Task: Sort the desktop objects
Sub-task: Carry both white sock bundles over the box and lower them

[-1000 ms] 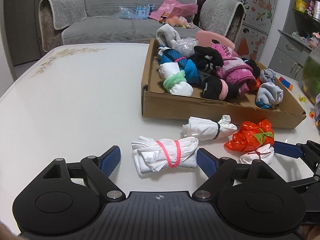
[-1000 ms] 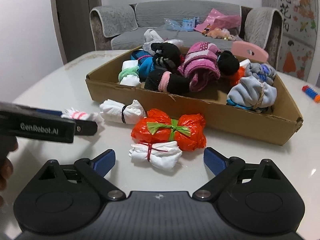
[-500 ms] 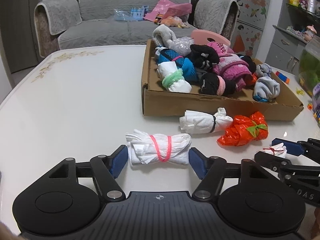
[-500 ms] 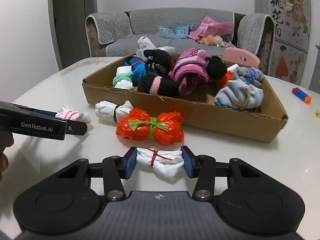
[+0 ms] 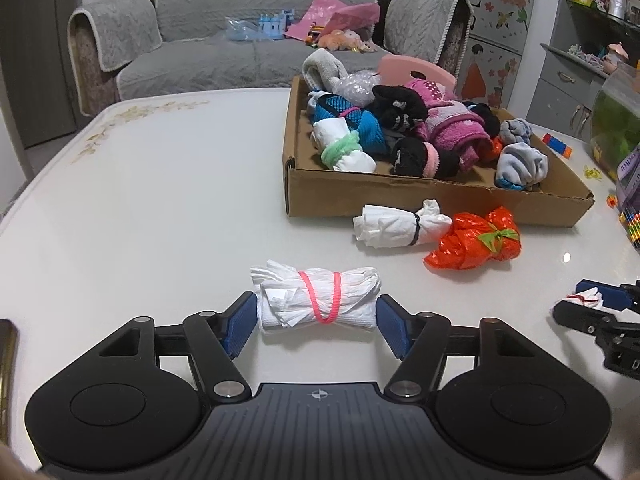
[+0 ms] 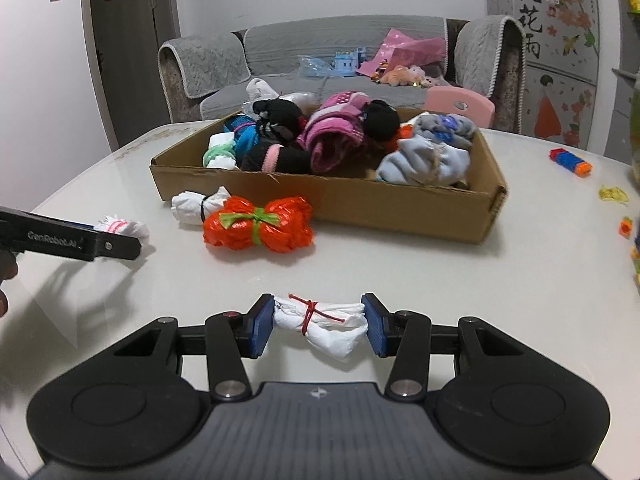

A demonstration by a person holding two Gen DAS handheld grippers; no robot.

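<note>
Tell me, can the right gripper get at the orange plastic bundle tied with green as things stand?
Probably not yet: the right gripper is shut on a white bundle. The orange bundle lies unobstructed ahead.

The room is evenly lit from overhead, bright enough that colours read cleanly. The glossy white bench (image 5: 168, 216) throws back soft glare, with one small hot spot (image 5: 566, 257) far to the right of the left claw (image 5: 316, 320). Ahead and to the left of the right claw (image 6: 319, 326), a faint, fanned shadow (image 6: 92, 292) lies on the bench. Both views bow strongly at the edges, with dark corners. The near, black claw bodies look sharp; the sofa (image 6: 340, 56) behind is slightly soft.
</note>
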